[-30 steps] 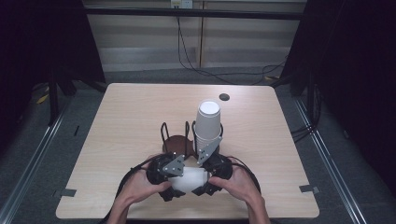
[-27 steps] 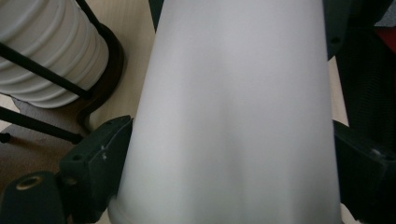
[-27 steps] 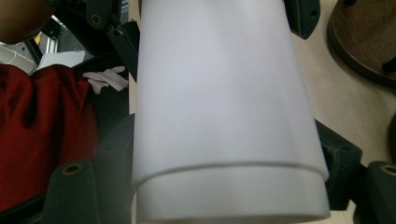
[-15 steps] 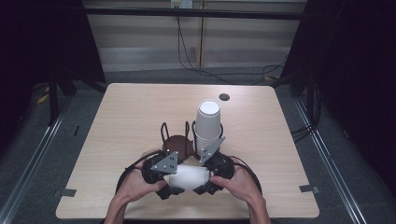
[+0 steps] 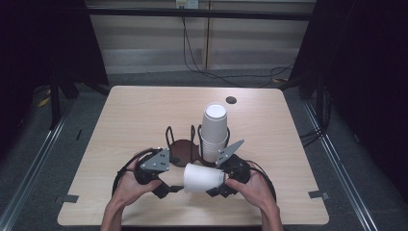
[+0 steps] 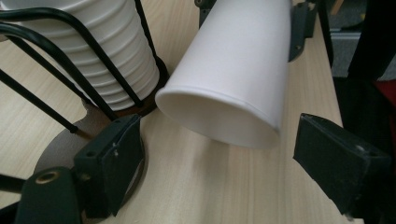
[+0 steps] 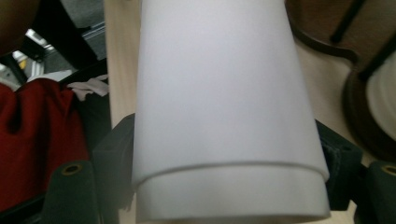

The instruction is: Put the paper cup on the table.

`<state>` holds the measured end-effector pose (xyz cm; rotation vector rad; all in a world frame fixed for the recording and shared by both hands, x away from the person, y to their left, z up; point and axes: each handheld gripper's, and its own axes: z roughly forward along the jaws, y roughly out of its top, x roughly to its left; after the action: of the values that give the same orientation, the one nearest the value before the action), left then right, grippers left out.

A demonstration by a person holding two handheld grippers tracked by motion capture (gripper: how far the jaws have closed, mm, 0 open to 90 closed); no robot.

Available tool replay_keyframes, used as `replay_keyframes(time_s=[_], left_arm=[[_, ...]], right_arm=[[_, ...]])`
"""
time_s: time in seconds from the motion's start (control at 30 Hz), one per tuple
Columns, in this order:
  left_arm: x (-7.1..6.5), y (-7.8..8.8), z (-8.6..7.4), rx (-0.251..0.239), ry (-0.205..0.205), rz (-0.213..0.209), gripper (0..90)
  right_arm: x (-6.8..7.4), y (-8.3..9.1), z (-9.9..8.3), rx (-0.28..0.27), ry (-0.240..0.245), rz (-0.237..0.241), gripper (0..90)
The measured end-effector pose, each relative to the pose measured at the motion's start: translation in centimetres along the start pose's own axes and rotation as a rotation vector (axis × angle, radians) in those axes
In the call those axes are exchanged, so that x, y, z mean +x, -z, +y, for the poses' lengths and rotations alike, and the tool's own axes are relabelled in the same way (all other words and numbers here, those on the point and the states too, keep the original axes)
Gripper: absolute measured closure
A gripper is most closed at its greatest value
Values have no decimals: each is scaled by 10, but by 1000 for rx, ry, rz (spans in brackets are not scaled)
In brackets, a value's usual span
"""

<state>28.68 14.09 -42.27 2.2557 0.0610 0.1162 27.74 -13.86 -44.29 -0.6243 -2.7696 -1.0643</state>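
A white paper cup [image 5: 202,178] lies on its side near the table's front edge, and my right gripper [image 5: 219,182] is shut on its base end. In the right gripper view the cup [image 7: 219,93] sits between both pads [image 7: 114,149]. Its open rim [image 6: 219,116] faces my left gripper [image 5: 169,184], whose jaws have just been closing. In the left gripper view they stand apart on either side of the rim without touching it. Behind the cup, a tall stack of white cups [image 5: 214,127] stands in a black wire rack on a brown base [image 5: 182,150].
A small dark round spot [image 5: 231,100] marks the far side of the wooden table [image 5: 134,120]. The rack's second bay [image 5: 180,139] holds no cups. Red cloth [image 7: 42,135] lies below the table's near edge. Cables run across the floor behind.
My left gripper has drawn back to the left, away from the lying cup, so more of the cup shows. The right gripper and the cup have stayed put.
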Motion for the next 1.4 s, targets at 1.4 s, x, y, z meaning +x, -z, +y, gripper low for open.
replay_keyframes(time_s=[1.4], left_arm=[[-10, -9, -41, -317, 250, -44, 157]], right_arm=[[0, 0, -25, -404, -37, 42, 239]])
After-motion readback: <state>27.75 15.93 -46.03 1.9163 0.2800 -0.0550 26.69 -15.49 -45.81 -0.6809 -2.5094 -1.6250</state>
